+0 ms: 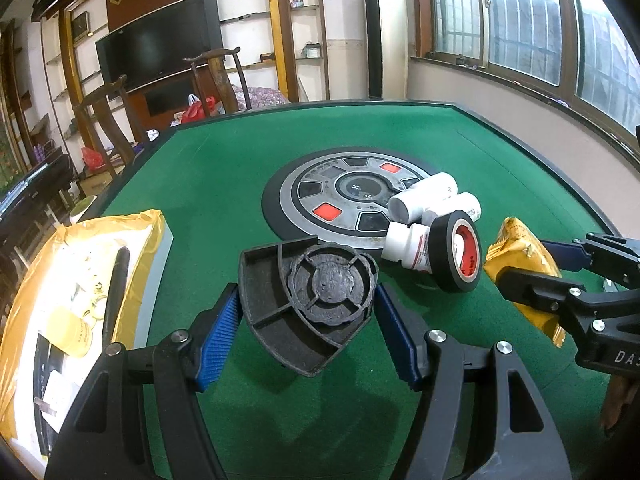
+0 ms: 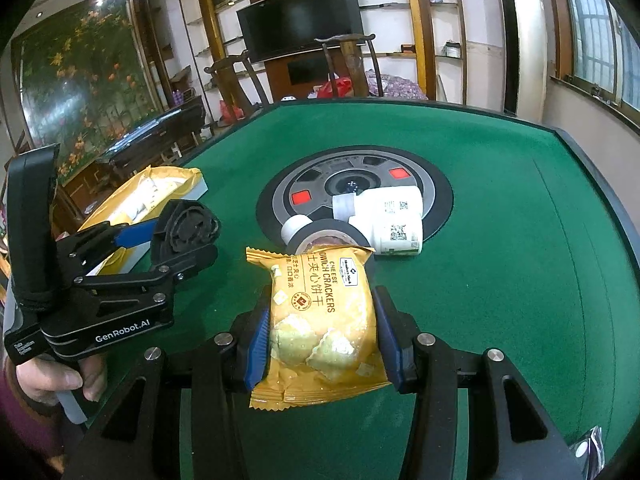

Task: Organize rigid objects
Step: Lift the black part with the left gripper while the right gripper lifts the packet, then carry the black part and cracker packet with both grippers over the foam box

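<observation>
Right hand-held gripper (image 2: 320, 340): cracker packet (image 2: 320, 320) label legible.

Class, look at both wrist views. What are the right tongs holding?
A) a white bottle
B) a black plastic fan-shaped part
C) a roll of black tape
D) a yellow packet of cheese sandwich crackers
D: the right tongs are shut on the yellow cracker packet, its sides pressed between the blue pads.

- Setting: home living room.
- Wall-mounted television (image 2: 299, 20) between open shelves (image 2: 448, 28).
- Carved wooden chairs (image 2: 352, 68) at a green felt mahjong table (image 2: 500, 240).
- Floral mural (image 2: 80, 92) on the wall; barred windows (image 1: 520, 20).
</observation>
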Action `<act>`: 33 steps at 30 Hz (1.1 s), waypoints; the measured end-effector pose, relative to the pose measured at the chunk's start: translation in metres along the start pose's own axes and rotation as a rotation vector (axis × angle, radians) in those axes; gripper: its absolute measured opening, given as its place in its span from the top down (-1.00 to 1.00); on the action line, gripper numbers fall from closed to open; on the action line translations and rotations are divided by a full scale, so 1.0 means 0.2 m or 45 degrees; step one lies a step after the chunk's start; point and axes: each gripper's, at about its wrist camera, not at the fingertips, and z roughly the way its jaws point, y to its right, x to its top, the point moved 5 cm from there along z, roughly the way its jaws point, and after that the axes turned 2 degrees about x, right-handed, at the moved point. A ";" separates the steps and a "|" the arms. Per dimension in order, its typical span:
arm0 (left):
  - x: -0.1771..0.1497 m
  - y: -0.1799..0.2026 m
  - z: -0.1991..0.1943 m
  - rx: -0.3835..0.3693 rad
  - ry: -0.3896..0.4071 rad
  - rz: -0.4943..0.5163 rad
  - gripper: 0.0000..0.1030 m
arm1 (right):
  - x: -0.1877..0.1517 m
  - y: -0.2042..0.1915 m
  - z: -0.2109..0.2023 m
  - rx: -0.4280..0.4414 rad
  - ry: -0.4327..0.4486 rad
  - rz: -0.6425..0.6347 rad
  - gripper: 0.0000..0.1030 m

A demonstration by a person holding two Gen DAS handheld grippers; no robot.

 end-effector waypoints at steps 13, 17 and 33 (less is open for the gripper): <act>0.00 0.01 0.00 0.007 0.008 0.004 -0.29 | 0.00 0.02 -0.02 -0.005 0.009 0.021 0.18; 0.00 0.01 0.00 0.004 0.012 0.000 -0.29 | 0.01 0.05 -0.03 -0.015 0.022 0.042 0.18; 0.05 -0.05 -0.20 -0.072 0.118 -0.083 -0.29 | 0.02 0.06 -0.11 -0.115 0.153 0.172 0.18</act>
